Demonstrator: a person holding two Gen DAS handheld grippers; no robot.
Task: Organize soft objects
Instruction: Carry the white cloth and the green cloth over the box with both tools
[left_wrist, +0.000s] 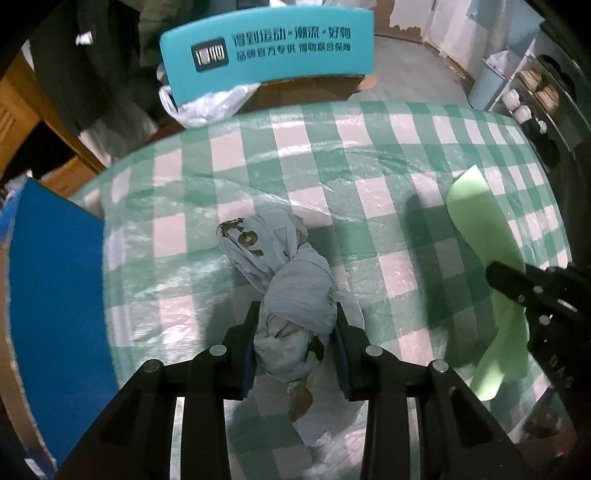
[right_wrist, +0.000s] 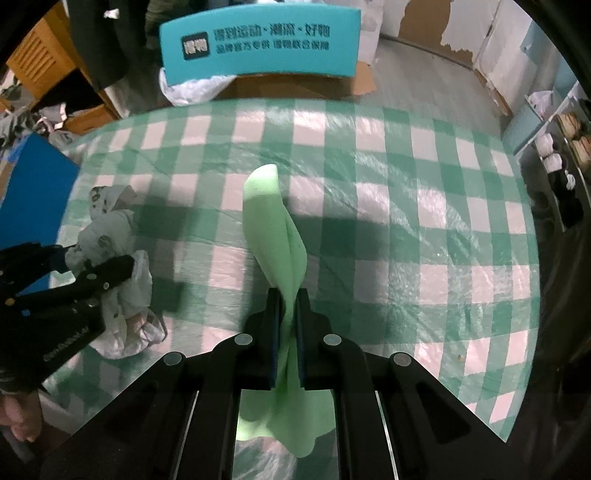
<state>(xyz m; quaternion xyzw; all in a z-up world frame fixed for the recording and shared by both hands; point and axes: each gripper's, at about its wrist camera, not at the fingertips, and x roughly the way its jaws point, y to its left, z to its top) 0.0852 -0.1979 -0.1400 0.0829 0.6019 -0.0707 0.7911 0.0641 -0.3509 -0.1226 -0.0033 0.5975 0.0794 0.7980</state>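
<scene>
While hanging over the green-and-white checked tablecloth (right_wrist: 406, 206): left gripper (left_wrist: 295, 325) clenching a crumpled pale grey patterned cloth (left_wrist: 280, 280) at six o'clock; right gripper (right_wrist: 290, 314) pinching a limp light-green cloth strip (right_wrist: 273, 229), dangling toward twelve o'clock.

Between the jaws of the left gripper (left_wrist: 295, 332), middle of the crumpled pale printed cloth (left_wrist: 291, 280) hidden by the pads; lower end lost behind the gripper body. Print on it too creased to read. Between the jaws of the right gripper (right_wrist: 290, 321), pinched part of the green cloth (right_wrist: 275, 229) covered; tail below partly hidden by the frame. Left of those jaws, in the right wrist view, pale cloth half masked by the left gripper. Beyond both jaws, blurred lettering on the teal board (right_wrist: 258, 44), unreadable. Far right of the jaws, small shelf items (left_wrist: 532, 92) too dim to identify. Checked surface (right_wrist: 406, 184) cut off by the fisheye rim on either side.
</scene>
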